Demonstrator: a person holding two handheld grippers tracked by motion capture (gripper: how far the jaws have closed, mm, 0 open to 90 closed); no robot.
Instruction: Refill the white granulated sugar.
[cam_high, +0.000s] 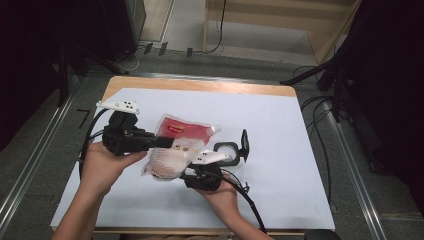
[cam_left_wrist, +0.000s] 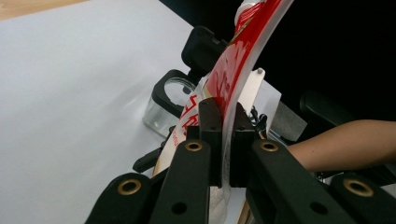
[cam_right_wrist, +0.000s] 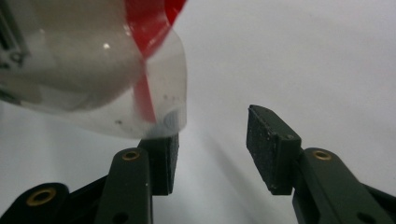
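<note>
A red and white pouch (cam_high: 172, 145) with a corner spout is held up off the white table (cam_high: 270, 120), tilted. My left gripper (cam_high: 167, 142) comes in from the left and is shut on the pouch's side. In the left gripper view the two jaws pinch the pouch's edge (cam_left_wrist: 232, 70), the gripper (cam_left_wrist: 223, 140) tight on it. My right gripper (cam_high: 189, 172) sits just under the pouch's lower end, open. In the right gripper view the pouch's clear bottom corner (cam_right_wrist: 93, 70) hangs over the left jaw of the open gripper (cam_right_wrist: 212, 149); nothing lies between the pads.
A small clear container (cam_high: 227, 150) with a black rim and an opened black lid (cam_high: 244, 145) stands on the sheet right of the pouch, also in the left gripper view (cam_left_wrist: 163, 105). Cables trail off the table's right side. The wooden table edge (cam_high: 200, 85) runs along the back.
</note>
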